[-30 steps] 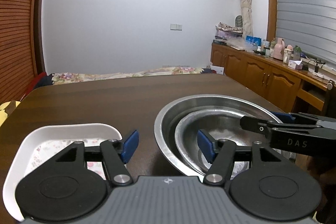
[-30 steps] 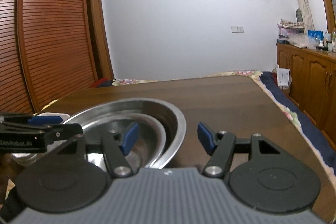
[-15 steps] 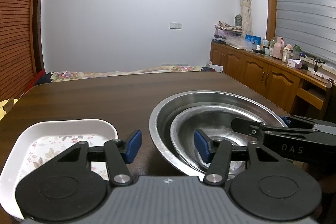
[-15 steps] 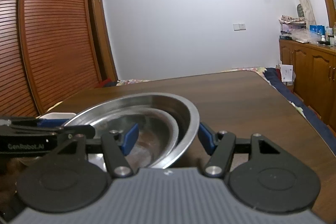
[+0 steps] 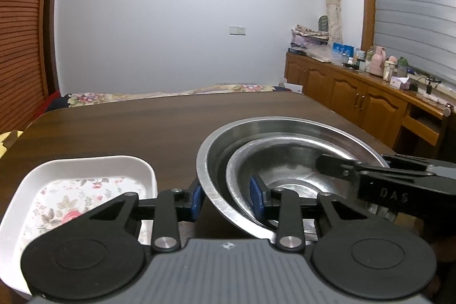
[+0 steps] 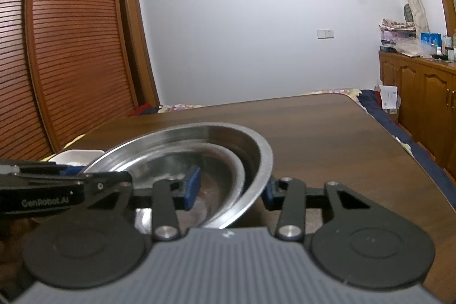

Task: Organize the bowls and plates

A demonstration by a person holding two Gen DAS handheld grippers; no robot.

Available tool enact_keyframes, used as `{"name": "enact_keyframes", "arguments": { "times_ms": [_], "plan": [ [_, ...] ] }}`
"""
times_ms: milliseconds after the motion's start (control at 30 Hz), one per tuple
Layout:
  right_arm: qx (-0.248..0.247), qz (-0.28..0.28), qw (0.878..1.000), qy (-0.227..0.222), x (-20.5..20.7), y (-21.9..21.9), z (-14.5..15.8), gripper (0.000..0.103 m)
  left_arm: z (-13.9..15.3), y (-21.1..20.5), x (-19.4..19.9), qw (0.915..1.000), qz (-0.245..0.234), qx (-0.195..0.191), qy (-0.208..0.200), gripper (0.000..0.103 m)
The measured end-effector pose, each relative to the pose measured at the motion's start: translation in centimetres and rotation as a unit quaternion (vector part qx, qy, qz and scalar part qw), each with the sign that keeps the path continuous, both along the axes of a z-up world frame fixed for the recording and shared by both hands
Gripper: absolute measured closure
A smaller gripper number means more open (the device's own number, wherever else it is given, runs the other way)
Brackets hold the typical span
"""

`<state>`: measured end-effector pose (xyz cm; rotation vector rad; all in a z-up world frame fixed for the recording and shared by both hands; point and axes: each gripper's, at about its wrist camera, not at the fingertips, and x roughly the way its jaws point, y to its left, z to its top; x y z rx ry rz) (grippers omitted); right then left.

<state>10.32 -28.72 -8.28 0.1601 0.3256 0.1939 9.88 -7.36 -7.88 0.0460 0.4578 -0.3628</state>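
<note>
- Both my claws, left claw point(image 5: 226, 198) and right claw point(image 6: 230, 187), are closing across opposite rims of the big steel bowl point(image 5: 285, 123), pads not clearly biting yet.
- Smaller bowl point(image 5: 287, 158) sits loose inside; an uneven lift could slide it out toward the floral plate point(image 5: 85, 184) left of it.

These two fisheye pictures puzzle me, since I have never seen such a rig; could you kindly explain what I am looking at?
No robot is involved: a person holds a two-finger tool in each hand, and each tool carries a camera looking forward along its jaws.

One picture comes from the left gripper, the other from the right gripper; each tool also shows at the edge of the other's view.

On the dark wooden table stands a large steel bowl with a smaller steel bowl nested inside. Beside them lies a white floral dish.

Both pairs of jaws straddle the bowls' rims from opposite sides and are closing. The blue pads look close to the metal, but I cannot confirm firm contact.
</note>
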Motion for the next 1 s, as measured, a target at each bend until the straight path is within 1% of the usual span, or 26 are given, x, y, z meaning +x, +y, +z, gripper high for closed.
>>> {"name": "enact_keyframes", "arguments": {
  "times_ms": [133,333,500,600,833,1000],
  "plan": [
    [0.007,0.001,1.000,0.006,0.1,-0.5,0.1,0.069,0.2,0.1,0.2,0.9999,0.001,-0.007,0.008,0.070],
    [0.017,0.001,1.000,0.007,0.0,-0.5,0.3,0.069,0.6,0.3,0.2,0.9998,0.000,-0.015,0.016,0.070],
    [0.006,-0.007,1.000,0.006,0.0,-0.3,0.5,0.070,1.2,0.3,-0.1,0.9998,-0.003,-0.016,0.009,0.070],
    [0.012,-0.008,1.000,0.007,-0.1,-0.4,0.5,0.071,1.3,0.4,-0.1,0.9998,-0.002,-0.017,0.010,0.070],
    [0.019,-0.004,1.000,-0.006,-0.5,-0.4,1.4,0.072,2.1,1.0,-0.3,0.9996,0.001,-0.026,0.008,0.070],
    [0.032,-0.001,0.999,-0.015,-0.8,-0.5,2.4,0.072,3.4,1.3,-0.5,0.9996,-0.001,-0.029,0.000,0.070]
  ]
}}
